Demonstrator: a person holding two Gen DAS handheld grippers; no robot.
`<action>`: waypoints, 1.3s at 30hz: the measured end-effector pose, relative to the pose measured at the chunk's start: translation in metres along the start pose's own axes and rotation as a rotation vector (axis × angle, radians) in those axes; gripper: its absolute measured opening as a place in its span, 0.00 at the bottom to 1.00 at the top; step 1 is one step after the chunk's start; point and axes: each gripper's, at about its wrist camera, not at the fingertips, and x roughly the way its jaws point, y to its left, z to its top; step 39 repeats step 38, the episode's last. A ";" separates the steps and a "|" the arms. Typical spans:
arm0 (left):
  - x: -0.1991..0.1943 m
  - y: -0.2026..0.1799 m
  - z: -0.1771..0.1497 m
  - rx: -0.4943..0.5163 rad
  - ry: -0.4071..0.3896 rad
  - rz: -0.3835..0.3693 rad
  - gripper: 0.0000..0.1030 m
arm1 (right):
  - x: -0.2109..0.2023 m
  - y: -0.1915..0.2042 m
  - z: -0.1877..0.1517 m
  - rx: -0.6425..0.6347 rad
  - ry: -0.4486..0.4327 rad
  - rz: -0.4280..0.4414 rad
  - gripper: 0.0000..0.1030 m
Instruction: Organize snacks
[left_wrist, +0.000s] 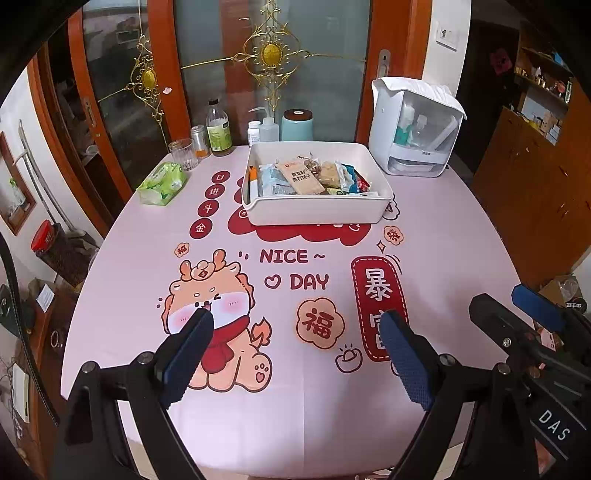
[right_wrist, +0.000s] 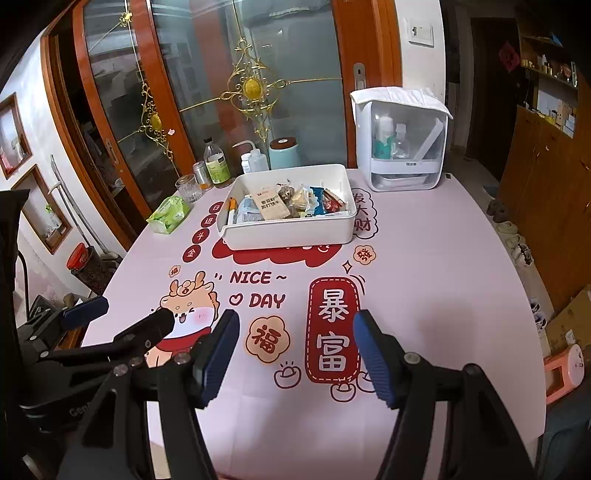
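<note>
A white rectangular bin (left_wrist: 314, 212) (right_wrist: 284, 234) stands at the far middle of the pink printed tablecloth, filled with several wrapped snacks (left_wrist: 301, 177) (right_wrist: 269, 205), a tan biscuit pack on top. My left gripper (left_wrist: 297, 328) hovers open above the near part of the table, nothing between its blue pads. My right gripper (right_wrist: 295, 334) is beside it on the right, also open and empty. Each gripper shows in the other's view: the right gripper (left_wrist: 517, 306) at the right edge, the left gripper (right_wrist: 125, 314) at the left edge. Both are well short of the bin.
Along the far edge stand a green wipes pack (left_wrist: 162, 182), a glass (left_wrist: 183, 153), a bottle (left_wrist: 218, 129), a squeeze bottle (left_wrist: 267, 125), a teal jar (left_wrist: 297, 123) and a white dispenser box (left_wrist: 415, 127). The table's edges drop off left and right; wooden cabinets (right_wrist: 546, 206) stand at right.
</note>
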 end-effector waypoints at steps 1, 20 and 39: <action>0.000 0.000 0.001 0.001 -0.001 0.000 0.88 | 0.000 0.000 0.001 0.001 -0.001 0.000 0.63; 0.002 -0.003 0.002 0.019 0.004 0.007 0.88 | -0.001 0.001 0.002 0.001 -0.005 -0.008 0.63; 0.003 0.000 0.002 0.018 0.009 0.008 0.88 | 0.002 0.001 0.002 0.004 -0.002 -0.006 0.63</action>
